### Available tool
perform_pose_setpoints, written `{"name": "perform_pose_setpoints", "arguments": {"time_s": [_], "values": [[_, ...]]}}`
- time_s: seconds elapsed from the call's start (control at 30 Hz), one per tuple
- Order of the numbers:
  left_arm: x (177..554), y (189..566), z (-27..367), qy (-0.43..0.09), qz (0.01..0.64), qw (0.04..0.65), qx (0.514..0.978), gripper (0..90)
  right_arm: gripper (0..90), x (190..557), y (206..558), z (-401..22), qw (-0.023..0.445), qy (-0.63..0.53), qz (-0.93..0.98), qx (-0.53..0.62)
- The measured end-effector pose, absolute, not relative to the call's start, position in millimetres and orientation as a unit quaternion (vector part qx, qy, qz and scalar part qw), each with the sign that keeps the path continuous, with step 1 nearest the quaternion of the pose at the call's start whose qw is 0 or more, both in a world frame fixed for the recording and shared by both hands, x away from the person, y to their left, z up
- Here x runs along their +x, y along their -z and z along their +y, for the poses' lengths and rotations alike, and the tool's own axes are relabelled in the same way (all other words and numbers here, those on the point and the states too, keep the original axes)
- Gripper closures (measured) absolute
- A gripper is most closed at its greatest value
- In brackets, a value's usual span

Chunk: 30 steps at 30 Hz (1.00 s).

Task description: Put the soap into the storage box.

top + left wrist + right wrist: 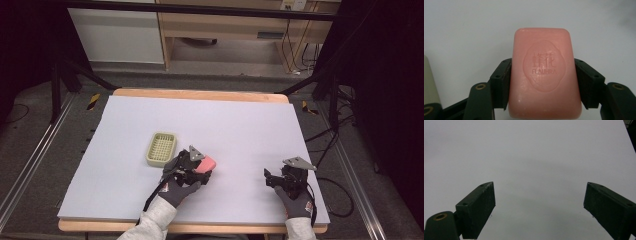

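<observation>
Pink soap bar (pixel 545 75) clamped lengthwise along left gripper (pixel 197 165) jaws, right gripper (pixel 272 178) jaws apart

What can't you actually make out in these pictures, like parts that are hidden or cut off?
- Pink soap bar: in the left gripper view its near end is cut off by the bottom edge, and the left hand-held gripper covers its sides.
- Soap dish: in the left gripper view, just a pale sliver at the left edge.
- Dish holes: too small to count in the high view.
- Right hand-held gripper: open; its body is cut off below.
</observation>
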<state>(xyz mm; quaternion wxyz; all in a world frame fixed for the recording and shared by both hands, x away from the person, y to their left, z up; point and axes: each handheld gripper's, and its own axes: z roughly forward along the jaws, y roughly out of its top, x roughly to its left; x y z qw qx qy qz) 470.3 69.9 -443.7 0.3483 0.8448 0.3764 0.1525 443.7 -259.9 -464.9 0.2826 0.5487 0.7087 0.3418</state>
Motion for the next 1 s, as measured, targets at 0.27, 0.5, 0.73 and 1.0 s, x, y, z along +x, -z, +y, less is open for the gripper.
{"name": "perform_pose_setpoints", "arguments": {"time_s": [0.27,0.5,0.73,1.0], "values": [[469.5,433.7,78.9,-0.161,0.379,0.354,0.840,37.1,10.5,443.6,464.6,-260.1,0.283,-0.342,0.708,0.549],[467.0,426.1,88.1,-0.165,0.380,0.359,0.836,37.2,10.5,443.8,464.8,-259.8,0.284,-0.342,0.709,0.548],[464.9,422.0,101.9,-0.167,0.387,0.364,0.831,37.1,10.5,443.5,464.6,-260.0,0.283,-0.342,0.708,0.549],[466.5,415.4,120.0,-0.172,0.402,0.374,0.818,37.1,10.5,443.2,464.8,-260.1,0.282,-0.343,0.708,0.549]]}}
